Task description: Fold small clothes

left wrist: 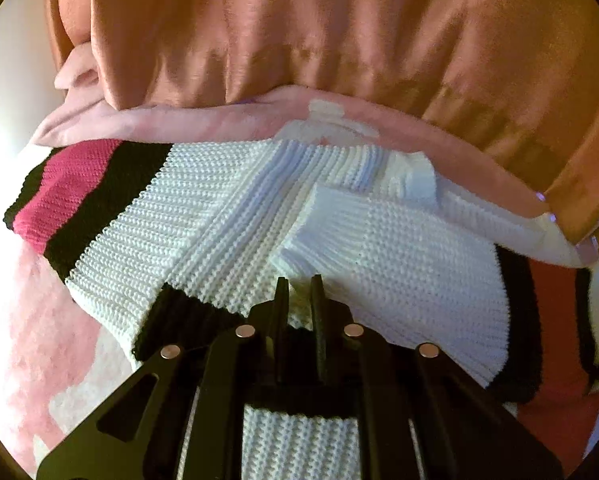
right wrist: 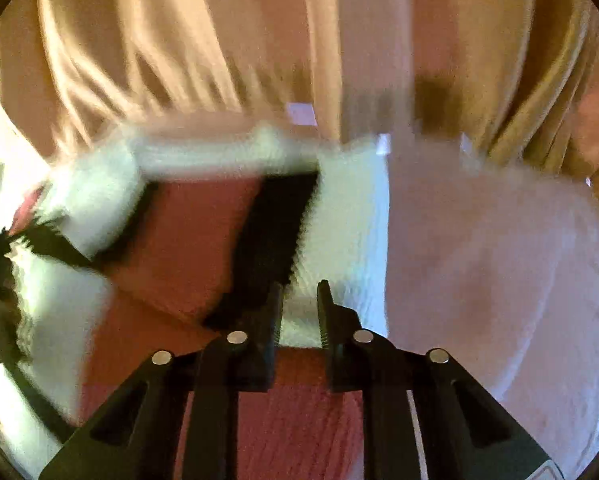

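Sweater (left wrist: 227,216), white knit with black and red stripes, lies on a pink blanket (left wrist: 39,320). Left gripper (left wrist: 299,292) and right gripper (right wrist: 299,300) have their fingers clenched on its near edge. Next: probably carry that edge far over, evenly.

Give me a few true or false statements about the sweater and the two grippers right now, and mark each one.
1. The left gripper is shut on the knit sweater. True.
2. The sweater is plain blue. False: it is white with black and red stripes.
3. The right gripper pinches the sweater's white edge. True.
4. The sweater lies on bare wood. False: it lies on a pink blanket.
5. An orange garment fills the background. True.
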{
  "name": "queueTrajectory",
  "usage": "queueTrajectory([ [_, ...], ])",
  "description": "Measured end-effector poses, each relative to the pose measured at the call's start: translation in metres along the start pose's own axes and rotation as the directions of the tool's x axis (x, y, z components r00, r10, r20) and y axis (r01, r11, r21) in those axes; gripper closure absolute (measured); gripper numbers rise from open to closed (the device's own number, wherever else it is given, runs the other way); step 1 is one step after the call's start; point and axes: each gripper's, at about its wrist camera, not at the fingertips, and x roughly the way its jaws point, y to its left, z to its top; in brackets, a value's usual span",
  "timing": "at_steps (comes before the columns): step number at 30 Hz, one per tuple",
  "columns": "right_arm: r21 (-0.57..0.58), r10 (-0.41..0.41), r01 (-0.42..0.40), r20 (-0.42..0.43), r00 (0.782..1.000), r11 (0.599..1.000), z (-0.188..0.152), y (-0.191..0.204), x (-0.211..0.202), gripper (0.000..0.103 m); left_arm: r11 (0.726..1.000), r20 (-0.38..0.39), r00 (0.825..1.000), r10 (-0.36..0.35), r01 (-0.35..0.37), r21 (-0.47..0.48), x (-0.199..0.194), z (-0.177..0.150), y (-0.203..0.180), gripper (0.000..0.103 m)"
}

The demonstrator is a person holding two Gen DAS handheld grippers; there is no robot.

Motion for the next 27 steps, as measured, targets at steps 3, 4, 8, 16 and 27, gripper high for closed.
queueTrajectory([
  [3,-0.001,-0.02,0.021,0.05,0.999,1.0,0.004,0.003,-0.019,0.095,0.995,0.02,0.998,-0.057,0.058,-0.08,-0.015,0.009,0.025,0.08],
  [4,0.005,-0.017,0.016,0.072,0.997,1.0,0.004,0.003,-0.027,0.09,0.993,0.034,0.998,-0.055,0.058,-0.105,-0.019,0.012,0.034,0.064],
  [8,0.004,0.022,-0.023,0.148,0.989,1.0,0.003,0.02,-0.066,0.087,0.959,0.105,0.994,0.028,0.002,-0.282,-0.042,0.033,0.115,0.02],
  [16,-0.137,0.042,-0.023,0.137,0.99,0.99,-0.009,0.084,-0.057,0.073,0.771,0.028,0.972,0.235,-0.168,-0.614,-0.03,0.05,0.299,0.014],
  [27,-0.166,0.002,0.011,0.082,0.997,0.986,-0.026,0.094,-0.029,0.062,0.791,-0.03,0.944,0.327,-0.291,-0.538,0.018,0.067,0.344,0.082],
])
